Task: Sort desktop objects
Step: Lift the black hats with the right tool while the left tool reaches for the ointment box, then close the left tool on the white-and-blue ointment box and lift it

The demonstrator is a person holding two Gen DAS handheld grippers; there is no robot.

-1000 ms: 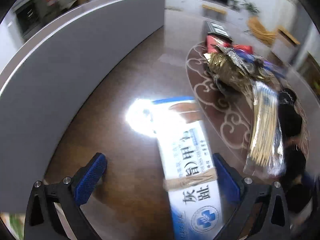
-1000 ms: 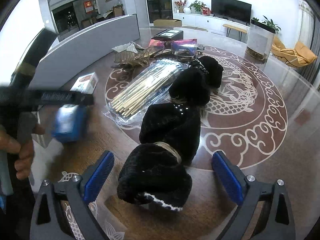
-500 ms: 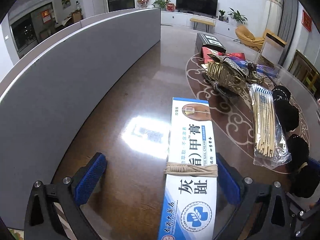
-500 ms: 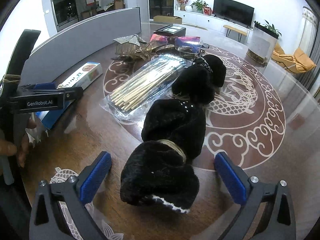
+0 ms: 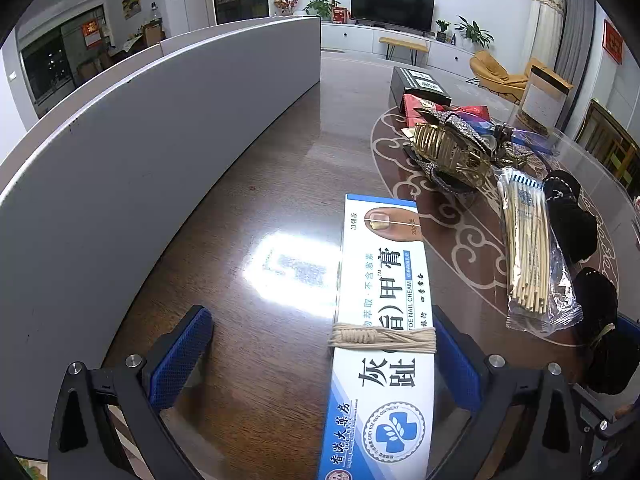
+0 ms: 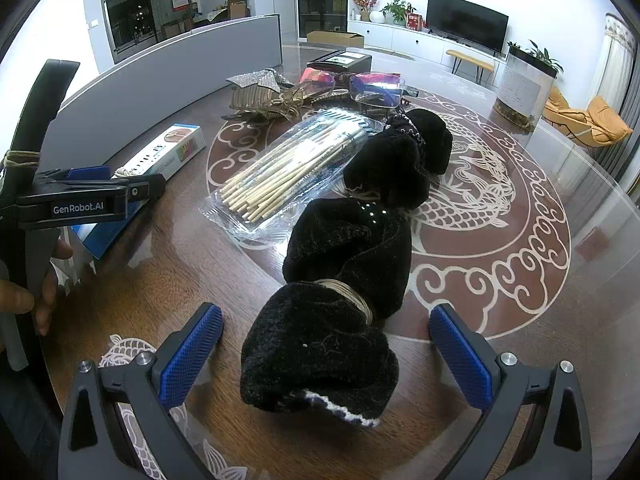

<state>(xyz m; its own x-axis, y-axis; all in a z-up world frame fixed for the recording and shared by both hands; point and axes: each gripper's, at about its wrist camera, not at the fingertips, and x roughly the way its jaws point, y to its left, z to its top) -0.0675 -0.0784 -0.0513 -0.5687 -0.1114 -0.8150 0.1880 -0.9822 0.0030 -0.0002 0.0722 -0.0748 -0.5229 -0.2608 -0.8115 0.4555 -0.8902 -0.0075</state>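
1. Since a second ago the left tool [image 5: 320, 356] has swung from a blurred, tilted look to a steady one over the nail cream box [image 5: 384, 320]; the right tool [image 6: 324, 356] has barely shifted.
2. Left tool: jaws wide, holding nothing. The box lies on the worktop [image 5: 248, 208] between the pads, off toward the 3 o'clock pad, which it seems to touch or nearly so; the 9 o'clock pad stands well clear.
3. Box's long axis runs 6 to 12 o'clock, along the tool's line of sight, with a twine band [image 5: 382, 338] around it level with the fingertips. My read: closing across the short width is the next call.
4. Right tool: jaws wide, empty, straddling the near end of the black fabric bundle [image 6: 344, 280], which stretches toward 12–1 o'clock.
5. Farther out at 11 o'clock in the right view: bagged wooden sticks [image 6: 288, 172], touching the bundle.
6. Beyond them, a gold hair clip [image 6: 260, 98] and a black box [image 6: 340, 60].
7. Left hand is nearer the cream box; right is nearer the bundle.
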